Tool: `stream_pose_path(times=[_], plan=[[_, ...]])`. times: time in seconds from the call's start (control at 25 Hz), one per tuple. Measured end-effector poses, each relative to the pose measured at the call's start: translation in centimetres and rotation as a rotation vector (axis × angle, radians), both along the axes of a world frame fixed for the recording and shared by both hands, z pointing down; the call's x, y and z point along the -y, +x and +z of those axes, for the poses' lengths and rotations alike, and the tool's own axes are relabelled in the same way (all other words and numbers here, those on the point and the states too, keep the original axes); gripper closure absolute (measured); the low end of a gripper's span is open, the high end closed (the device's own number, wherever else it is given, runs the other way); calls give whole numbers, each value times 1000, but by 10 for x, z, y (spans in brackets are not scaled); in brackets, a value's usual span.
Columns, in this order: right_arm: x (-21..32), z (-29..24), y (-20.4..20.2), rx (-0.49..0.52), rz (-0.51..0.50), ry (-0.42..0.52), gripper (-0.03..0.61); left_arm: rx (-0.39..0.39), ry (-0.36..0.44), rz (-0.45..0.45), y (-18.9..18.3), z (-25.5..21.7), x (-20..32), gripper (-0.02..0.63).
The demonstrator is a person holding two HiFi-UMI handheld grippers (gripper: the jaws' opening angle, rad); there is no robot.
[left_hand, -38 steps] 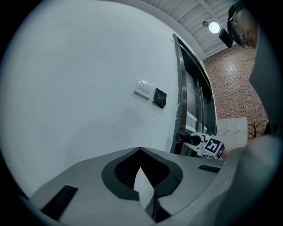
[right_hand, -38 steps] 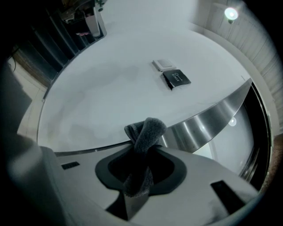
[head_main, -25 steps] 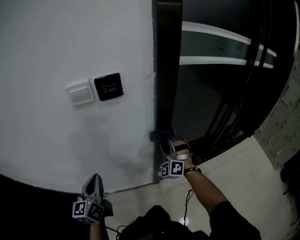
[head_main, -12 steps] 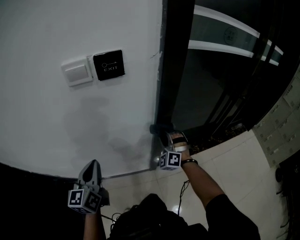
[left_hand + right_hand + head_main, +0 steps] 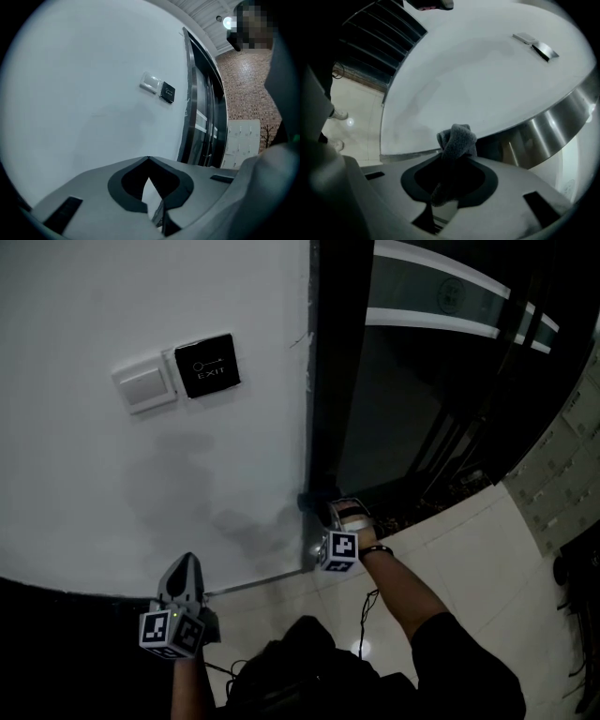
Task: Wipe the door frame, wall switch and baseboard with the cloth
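While R gripper [image 5: 323, 507] clamps grey cloth [image 5: 457, 138] at door frame [image 5: 330, 381] by white wall [image 5: 141, 484], L gripper [image 5: 185, 566] sits closed.

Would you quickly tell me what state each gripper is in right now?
Left gripper: closed, empty.
Right gripper: closed on the cloth.

the cloth [image 5: 457, 140] is grey, nubbly fabric; the door frame [image 5: 548, 126] is brushed, shiny metal; the wall [image 5: 141, 484] is matt white; the floor tiles [image 5: 469, 559] are glossy.
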State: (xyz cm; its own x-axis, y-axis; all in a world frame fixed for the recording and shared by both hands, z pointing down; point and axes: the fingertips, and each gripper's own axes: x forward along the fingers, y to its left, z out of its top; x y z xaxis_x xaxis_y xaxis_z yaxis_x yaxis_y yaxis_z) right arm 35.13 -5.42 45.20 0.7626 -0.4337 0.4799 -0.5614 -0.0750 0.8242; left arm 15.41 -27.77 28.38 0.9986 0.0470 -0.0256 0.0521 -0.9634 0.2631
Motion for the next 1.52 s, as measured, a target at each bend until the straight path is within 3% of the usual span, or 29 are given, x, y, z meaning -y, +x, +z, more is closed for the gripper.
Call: stream_pose_path(times=[0.12, 0.28, 0.6, 0.72, 0.84, 0.96, 1.08, 1.24, 1.32, 1.44, 1.52], plan=[[-3, 11, 0, 87, 8, -56, 488, 8, 35, 11, 8, 3, 2, 621], [-9, 25, -15, 240, 19, -113, 489, -6, 19, 40, 10, 1, -2, 621], [-27, 10, -56, 465, 56, -51, 490, -19, -32, 88, 3, -1, 1, 621], [-35, -18, -63, 460, 84, 48, 489, -25, -21, 144, 3, -4, -5, 621], [-36, -51, -75, 436, 125, 237, 489, -20, 8, 212, -2, -5, -9, 621], [-41, -82, -85, 383, 149, 398, 489, -47, 121, 242, 11, -10, -21, 621], [-72, -108, -95, 338, 131, 480, 490, -106, 272, 317, 23, -26, -82, 621], [-153, -126, -97, 311, 126, 607, 489, -142, 403, 396, 28, -32, -190, 621], [-202, -137, -96, 281, 142, 664, 489, -140, 373, 396, 38, -31, -242, 621], [-277, -165, -98, 289, 143, 790, 489, -174, 237, 400, 56, -40, -321, 621], [-320, -180, -100, 306, 126, 851, 489, -197, 189, 405, 67, -47, -366, 621]])
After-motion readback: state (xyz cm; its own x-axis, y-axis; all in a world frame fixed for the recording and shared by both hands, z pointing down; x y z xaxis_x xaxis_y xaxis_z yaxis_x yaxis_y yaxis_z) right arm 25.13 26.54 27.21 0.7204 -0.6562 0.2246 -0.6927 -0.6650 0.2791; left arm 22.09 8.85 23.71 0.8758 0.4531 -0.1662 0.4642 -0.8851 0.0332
